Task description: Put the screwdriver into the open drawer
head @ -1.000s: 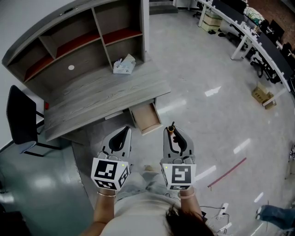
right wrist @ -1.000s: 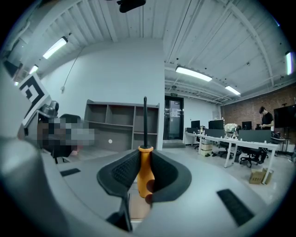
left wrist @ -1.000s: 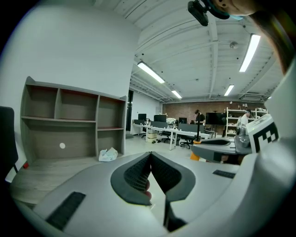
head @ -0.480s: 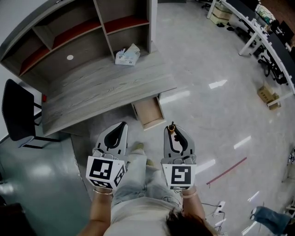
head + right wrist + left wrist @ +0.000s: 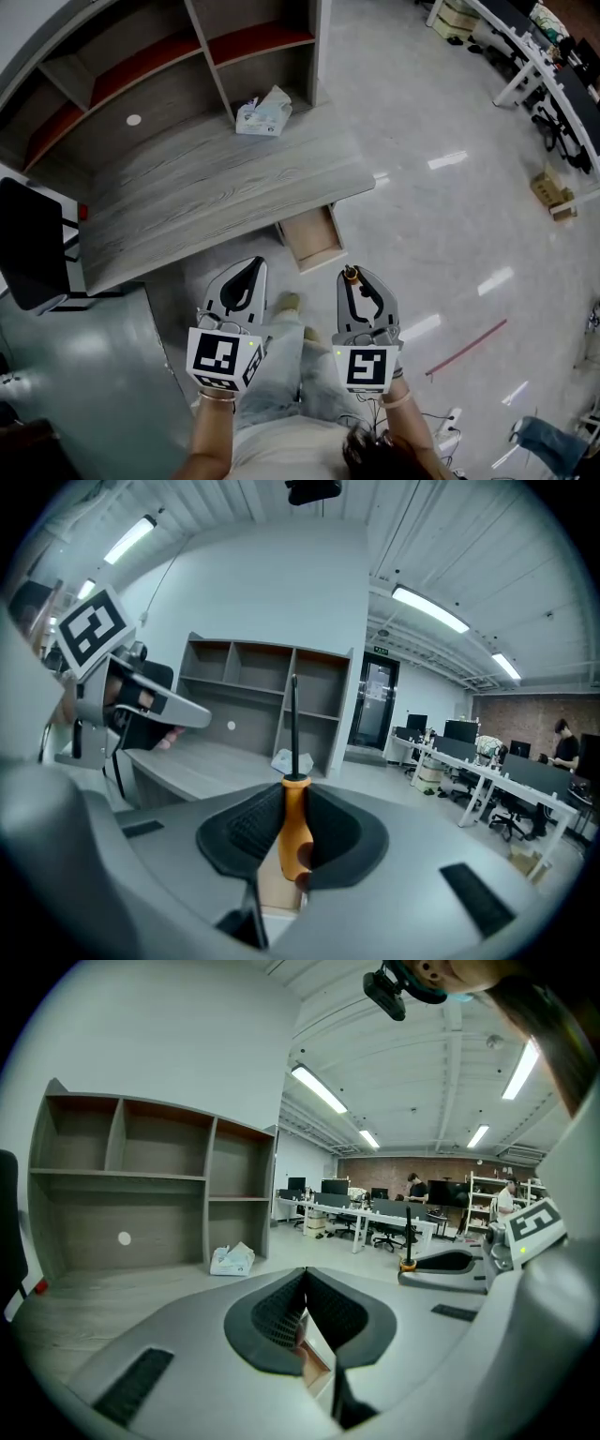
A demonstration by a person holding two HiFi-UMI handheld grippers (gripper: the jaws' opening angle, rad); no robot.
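Observation:
My right gripper (image 5: pixel 353 278) (image 5: pixel 287 836) is shut on a screwdriver (image 5: pixel 293 799) with an orange handle and a dark shaft that points up past the jaws; its handle tip shows in the head view (image 5: pixel 350 274). The open drawer (image 5: pixel 313 238) juts out from under the grey wooden desk (image 5: pixel 202 192), just ahead of both grippers, its pale wood inside bare. My left gripper (image 5: pixel 246 278) (image 5: pixel 303 1321) is shut with nothing between its jaws, level with the right one and left of it.
A shelf unit (image 5: pixel 159 66) stands along the desk's back. A white tissue pack (image 5: pixel 262 112) lies on the desk top. A black chair (image 5: pixel 33 246) is at the left. A red rod (image 5: pixel 466 347) lies on the glossy floor at right; office desks (image 5: pixel 525 56) fill the far right.
The desk and drawer have drifted a little lower and to the right in the head view. Both grippers keep their pose, the right one still holding the screwdriver.

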